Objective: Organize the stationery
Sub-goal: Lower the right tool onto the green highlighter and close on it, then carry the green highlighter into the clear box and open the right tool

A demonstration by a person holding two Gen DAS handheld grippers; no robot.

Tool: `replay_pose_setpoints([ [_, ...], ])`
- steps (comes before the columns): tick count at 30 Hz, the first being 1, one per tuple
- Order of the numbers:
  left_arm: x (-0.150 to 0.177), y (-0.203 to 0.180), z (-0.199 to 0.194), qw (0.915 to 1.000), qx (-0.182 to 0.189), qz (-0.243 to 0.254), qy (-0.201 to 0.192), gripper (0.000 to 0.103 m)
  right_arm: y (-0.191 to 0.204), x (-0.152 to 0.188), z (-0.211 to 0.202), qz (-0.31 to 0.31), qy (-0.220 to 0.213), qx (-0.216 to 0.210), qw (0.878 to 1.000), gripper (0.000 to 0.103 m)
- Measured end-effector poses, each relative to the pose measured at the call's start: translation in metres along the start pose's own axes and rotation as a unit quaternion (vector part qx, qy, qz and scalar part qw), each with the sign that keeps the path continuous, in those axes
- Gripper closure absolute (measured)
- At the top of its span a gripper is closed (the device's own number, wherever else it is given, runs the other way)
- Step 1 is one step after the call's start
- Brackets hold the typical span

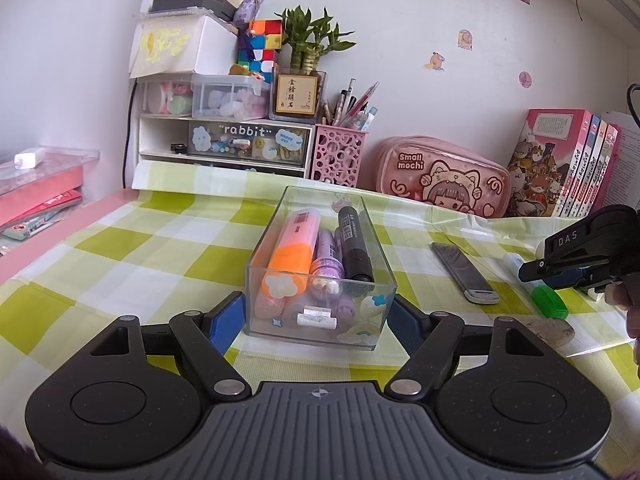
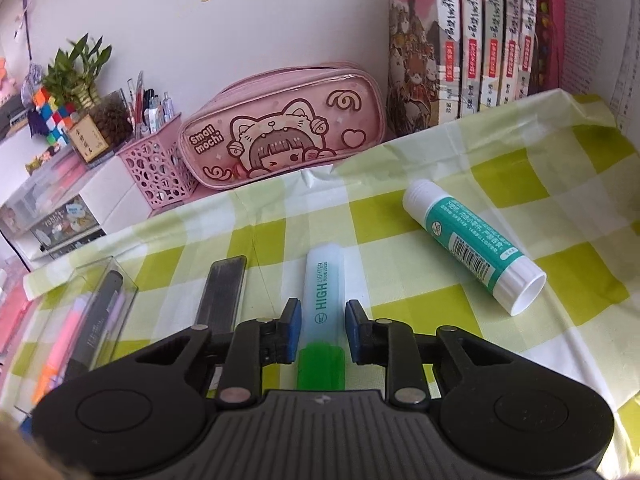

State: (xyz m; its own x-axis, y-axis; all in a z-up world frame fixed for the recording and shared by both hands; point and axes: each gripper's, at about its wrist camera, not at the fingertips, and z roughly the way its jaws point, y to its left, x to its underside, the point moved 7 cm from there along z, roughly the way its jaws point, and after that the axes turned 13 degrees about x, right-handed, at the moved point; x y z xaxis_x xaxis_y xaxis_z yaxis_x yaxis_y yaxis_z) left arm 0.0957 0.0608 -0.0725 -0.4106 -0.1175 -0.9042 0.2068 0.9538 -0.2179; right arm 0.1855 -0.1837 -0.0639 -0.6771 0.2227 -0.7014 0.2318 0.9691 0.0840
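A clear plastic box [image 1: 320,322] stands on the green checked cloth and holds an orange highlighter [image 1: 288,256], purple markers [image 1: 326,264] and a black marker [image 1: 354,240]. My left gripper [image 1: 316,316] is shut on the box, its blue pads against the two side walls. A highlighter with a pale body and green cap [image 2: 324,280] lies on the cloth, and my right gripper [image 2: 323,314] is shut on it near the cap. In the left wrist view the right gripper [image 1: 538,270] sits at the right edge over the green cap [image 1: 551,302]. A white and teal glue stick [image 2: 472,244] lies to the right.
A flat black case [image 2: 224,292] lies between the box [image 2: 100,266] and the highlighter. Along the wall stand a pink pencil case [image 1: 444,176], a pink pen holder [image 1: 338,154], books [image 1: 560,160] and a drawer organiser [image 1: 224,140]. A round stone-like object [image 1: 548,330] lies near the cap.
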Motion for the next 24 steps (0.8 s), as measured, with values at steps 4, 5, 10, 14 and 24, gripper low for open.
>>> replay_pose_setpoints([
  [4,0.000,0.000,0.000,1.0000,0.000,0.000,0.000,0.028,0.006,0.007,-0.003,-0.048,-0.028,0.023,0.998,0.079],
  [5,0.000,0.000,0.000,1.0000,0.000,0.000,0.000,0.028,0.004,0.007,-0.004,-0.042,-0.026,0.022,0.999,0.079],
  [10,0.000,0.000,0.000,1.0000,0.000,0.000,0.000,0.028,-0.007,0.004,-0.009,0.054,0.026,-0.053,0.997,0.079],
  [14,0.000,0.000,0.000,1.0000,0.000,0.000,0.000,0.028,-0.005,0.003,-0.015,0.108,0.050,-0.106,0.987,0.079],
  [24,-0.001,0.000,0.000,1.0000,-0.001,0.002,-0.001,0.029,0.036,0.000,-0.043,0.114,0.065,-0.183,0.974,0.079],
])
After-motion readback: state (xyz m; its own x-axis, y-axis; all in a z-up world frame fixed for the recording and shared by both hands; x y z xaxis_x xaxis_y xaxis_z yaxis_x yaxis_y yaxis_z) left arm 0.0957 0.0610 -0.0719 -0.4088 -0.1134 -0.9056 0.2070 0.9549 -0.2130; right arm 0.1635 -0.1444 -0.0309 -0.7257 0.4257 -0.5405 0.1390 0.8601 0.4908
